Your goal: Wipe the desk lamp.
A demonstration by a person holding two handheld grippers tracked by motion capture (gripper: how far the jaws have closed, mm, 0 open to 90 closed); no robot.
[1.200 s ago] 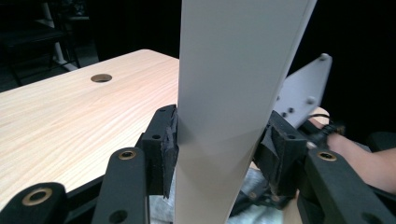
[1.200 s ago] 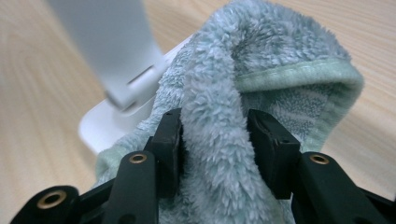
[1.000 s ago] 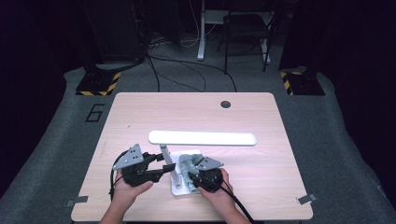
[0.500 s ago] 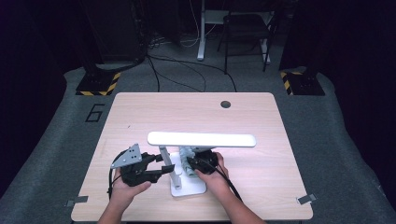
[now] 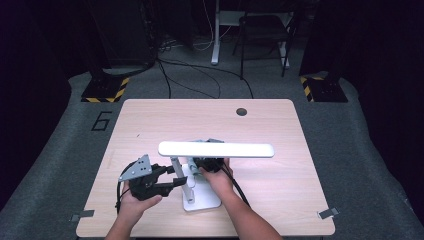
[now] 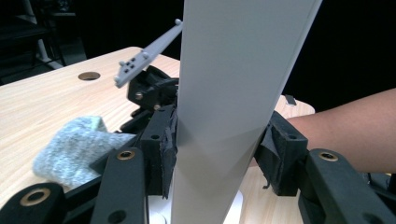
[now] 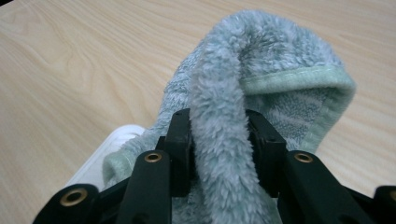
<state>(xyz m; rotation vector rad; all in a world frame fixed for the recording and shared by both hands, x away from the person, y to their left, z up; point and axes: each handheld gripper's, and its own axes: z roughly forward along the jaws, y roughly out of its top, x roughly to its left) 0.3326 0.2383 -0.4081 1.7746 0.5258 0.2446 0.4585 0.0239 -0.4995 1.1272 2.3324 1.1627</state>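
A white desk lamp stands near the table's front edge, with a flat base (image 5: 202,200), a slanted stem (image 5: 177,170) and a long head bar (image 5: 216,149). My left gripper (image 5: 175,181) is shut on the stem (image 6: 224,107), its pads (image 6: 166,140) pressing on both sides. My right gripper (image 5: 207,162) sits under the head bar, just behind the stem. It is shut on a fluffy grey-green cloth (image 7: 261,70), and its jaws have just been closing on the fold. In the left gripper view the cloth (image 6: 70,144) lies on the wood beside the right gripper (image 6: 149,88).
The wooden table (image 5: 150,120) has a round cable hole (image 5: 241,111) at the back. A forearm (image 6: 336,130) crosses behind the lamp stem. The lamp base's white corner (image 7: 112,144) lies under the cloth. Cables and stands sit on the dark floor beyond.
My right gripper has moved away from the front edge with the cloth, from beside the lamp base to under the head bar. The left gripper and the lamp have stayed put.
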